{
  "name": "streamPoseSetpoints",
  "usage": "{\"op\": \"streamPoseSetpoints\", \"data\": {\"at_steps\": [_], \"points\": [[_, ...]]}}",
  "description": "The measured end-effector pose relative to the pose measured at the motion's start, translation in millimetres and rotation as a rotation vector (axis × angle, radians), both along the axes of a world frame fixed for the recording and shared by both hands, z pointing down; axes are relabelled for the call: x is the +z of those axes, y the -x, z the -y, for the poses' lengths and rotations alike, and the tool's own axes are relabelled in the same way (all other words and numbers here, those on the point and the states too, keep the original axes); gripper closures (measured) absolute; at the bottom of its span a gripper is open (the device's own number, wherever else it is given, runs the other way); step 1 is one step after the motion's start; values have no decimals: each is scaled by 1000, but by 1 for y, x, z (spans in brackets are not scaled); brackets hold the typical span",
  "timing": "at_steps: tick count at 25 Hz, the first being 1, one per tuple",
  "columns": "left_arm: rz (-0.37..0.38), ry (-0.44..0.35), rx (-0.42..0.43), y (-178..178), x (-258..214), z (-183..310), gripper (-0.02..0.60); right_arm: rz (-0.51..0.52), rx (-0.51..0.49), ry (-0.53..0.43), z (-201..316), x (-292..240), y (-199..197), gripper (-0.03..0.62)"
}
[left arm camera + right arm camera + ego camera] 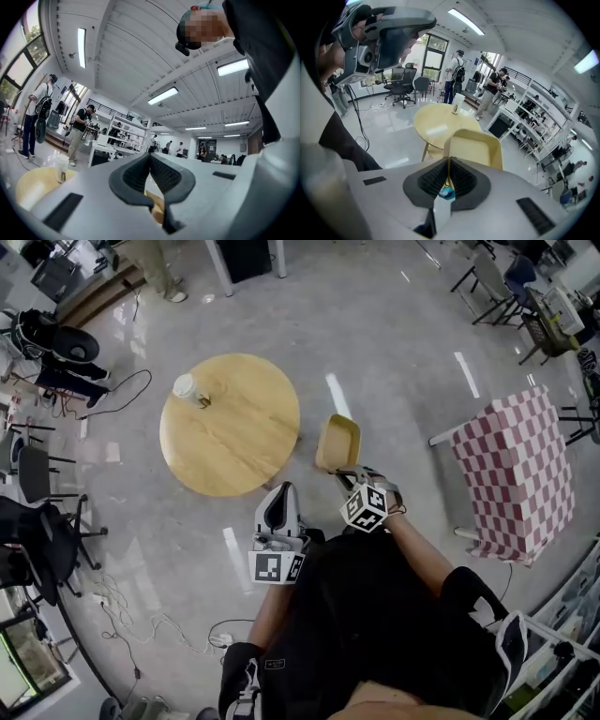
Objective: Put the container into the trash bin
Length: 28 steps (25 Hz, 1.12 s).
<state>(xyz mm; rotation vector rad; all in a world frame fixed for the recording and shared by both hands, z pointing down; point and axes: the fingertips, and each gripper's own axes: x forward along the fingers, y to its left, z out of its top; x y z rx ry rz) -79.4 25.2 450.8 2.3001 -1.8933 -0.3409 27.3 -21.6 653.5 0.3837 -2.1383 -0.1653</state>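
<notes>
Off the round desk's 3 o'clock edge, over bare floor: yellow container is held clear of the desktop, tilted so its hollow faces the head view. Right gripper is clamped narrow on the container's rim at its 6 o'clock. The right gripper view shows the thin wall pinched between the pads, with the body standing up beyond them. Left gripper sits at 7 o'clock of the container and apart from it, jaws pressed together with nothing between them. A pale cup stands on the desk near its 10 o'clock edge; not part of this job. A table under a pink-checked cloth is at 3 o'clock of the frame. No trash bin can be made out in any view, so the step in hand is judged to be the carry, with the bin yet to be located. Notes for doing it well: the grip is on one thin edge only, so the container could pivot or slip if swung. Keep the wrist steady and avoid quick rolls. Keep it clear of the desk edge and the checked table's legs. Bring it low over the bin mouth and line it up with the opening before parting the jaws. The left gripper is free to steady the far rim. Risk: a light piece may catch the bin's rim and drop outside.
</notes>
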Motion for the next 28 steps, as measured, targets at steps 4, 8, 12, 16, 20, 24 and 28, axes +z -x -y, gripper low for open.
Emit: {"op": "streamPoseSetpoints", "data": {"at_steps": [4, 8, 12, 16, 20, 24, 28], "points": [[-8, 3, 27, -57, -2, 21, 572, 27, 35, 21, 12, -1, -52, 559], [-7, 9, 42, -108, 1, 41, 572, 51, 47, 32, 27, 2, -97, 559], [-5, 18, 24, -139, 2, 58, 571, 68, 51, 42, 44, 4, -128, 559], [-4, 25, 9, -158, 0, 70, 572, 79, 44, 56, 53, 5, -145, 559], [3, 31, 37, -167, 1, 85, 571, 86, 58, 64, 61, 8, -150, 559], [11, 25, 65, -164, 0, 102, 572, 95, 109, 100, 69, 17, -152, 559], [9, 37, 102, -157, 6, 120, 572, 109, 167, 154, 75, 28, -146, 559]]}}
